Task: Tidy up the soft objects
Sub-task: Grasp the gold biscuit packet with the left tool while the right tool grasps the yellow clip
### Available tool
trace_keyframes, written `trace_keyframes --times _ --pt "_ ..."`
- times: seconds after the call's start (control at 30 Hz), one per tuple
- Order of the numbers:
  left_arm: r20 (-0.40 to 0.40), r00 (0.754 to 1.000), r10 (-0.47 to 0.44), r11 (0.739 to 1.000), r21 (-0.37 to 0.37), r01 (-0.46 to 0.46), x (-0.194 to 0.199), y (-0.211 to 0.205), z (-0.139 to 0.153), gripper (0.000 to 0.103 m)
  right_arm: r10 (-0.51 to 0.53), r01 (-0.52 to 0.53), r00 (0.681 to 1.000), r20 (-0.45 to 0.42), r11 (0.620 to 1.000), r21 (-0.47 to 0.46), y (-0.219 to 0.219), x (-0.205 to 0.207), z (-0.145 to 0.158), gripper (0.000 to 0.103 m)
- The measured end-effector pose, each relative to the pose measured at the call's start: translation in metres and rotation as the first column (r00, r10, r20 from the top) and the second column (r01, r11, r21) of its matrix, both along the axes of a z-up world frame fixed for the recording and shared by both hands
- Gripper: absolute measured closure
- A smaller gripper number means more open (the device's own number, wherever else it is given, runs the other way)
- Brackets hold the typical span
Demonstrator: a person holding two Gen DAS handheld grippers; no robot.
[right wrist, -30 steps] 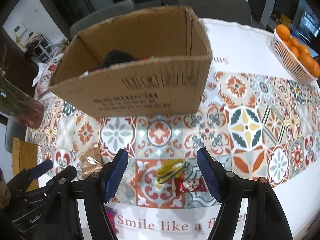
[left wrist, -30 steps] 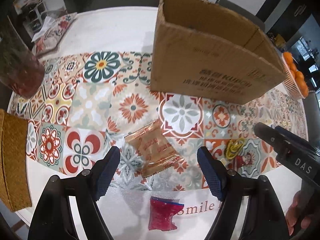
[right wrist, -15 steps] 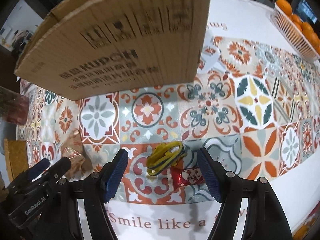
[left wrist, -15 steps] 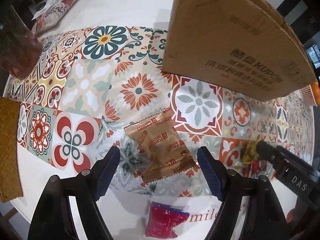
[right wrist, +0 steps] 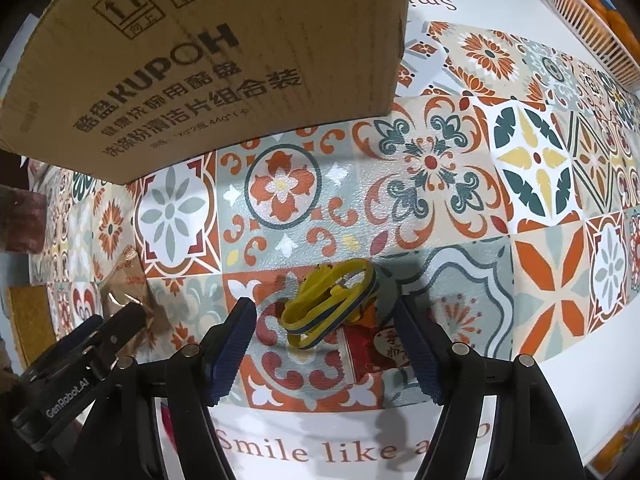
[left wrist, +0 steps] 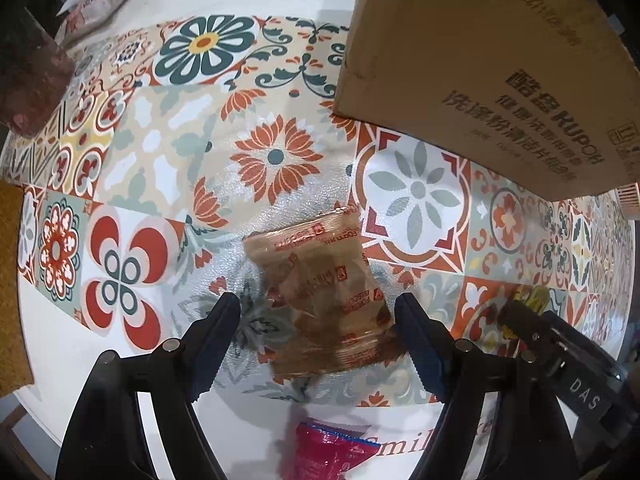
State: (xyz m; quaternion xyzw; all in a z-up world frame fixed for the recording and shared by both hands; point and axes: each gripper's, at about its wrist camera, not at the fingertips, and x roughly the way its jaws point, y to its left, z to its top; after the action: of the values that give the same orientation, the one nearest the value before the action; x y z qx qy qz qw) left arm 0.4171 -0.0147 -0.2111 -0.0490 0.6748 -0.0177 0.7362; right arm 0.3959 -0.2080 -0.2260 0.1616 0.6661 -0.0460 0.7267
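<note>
A brown snack packet (left wrist: 320,292) lies flat on the patterned tablecloth. My left gripper (left wrist: 320,340) is open, low over it, with a finger on each side of its near end. A yellow and blue band bundle (right wrist: 330,304) lies on the cloth, partly over a red packet (right wrist: 380,350). My right gripper (right wrist: 326,348) is open and straddles them. The brown packet also shows at the left in the right wrist view (right wrist: 128,284). A pink pouch (left wrist: 332,456) lies at the table's near edge, under the left gripper.
A large cardboard box (left wrist: 500,68) stands just beyond both grippers; it also shows in the right wrist view (right wrist: 208,52). A white basket of oranges (right wrist: 588,12) sits at the far right. A woven mat (left wrist: 12,292) lies at the left edge.
Both grippers have come down and forward toward the table. The brown packet now sits between the left fingers and the yellow bundle between the right fingers. Both stay open.
</note>
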Motion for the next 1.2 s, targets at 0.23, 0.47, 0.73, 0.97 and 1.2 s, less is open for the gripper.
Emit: trace_keyframes --times 0.23,0.47,0.73,0.97,1.2 --pt "-0.023 1.0 -0.002 1.0 0.031 0.002 0.01 0.005 -0.021 0.024 0.001 -0.001 1.0 -0.016 1.0 -0.027 0.01 0.009 -0.005 0.034" --pt "0.011 1.0 -0.027 1.0 0.005 0.027 0.004 -0.004 -0.033 0.032 -0.005 0.005 1.0 0.011 1.0 -0.03 0.009 0.01 -0.006 0.053" --pt "0.051 0.997 -0.064 0.997 -0.035 0.066 -0.007 -0.01 -0.031 0.051 0.002 -0.003 0.998 0.059 1.0 0.023 0.004 -0.006 -0.004 0.061" --pt "0.093 0.992 -0.089 0.995 -0.041 0.093 -0.022 -0.015 -0.019 0.053 0.0 -0.003 0.996 0.084 0.999 0.041 0.005 -0.021 0.0 0.061" --pt "0.174 0.979 -0.107 0.992 -0.049 0.118 -0.042 -0.012 0.008 0.054 -0.004 -0.002 0.99 0.139 0.999 0.048 0.0 -0.027 0.019 0.061"
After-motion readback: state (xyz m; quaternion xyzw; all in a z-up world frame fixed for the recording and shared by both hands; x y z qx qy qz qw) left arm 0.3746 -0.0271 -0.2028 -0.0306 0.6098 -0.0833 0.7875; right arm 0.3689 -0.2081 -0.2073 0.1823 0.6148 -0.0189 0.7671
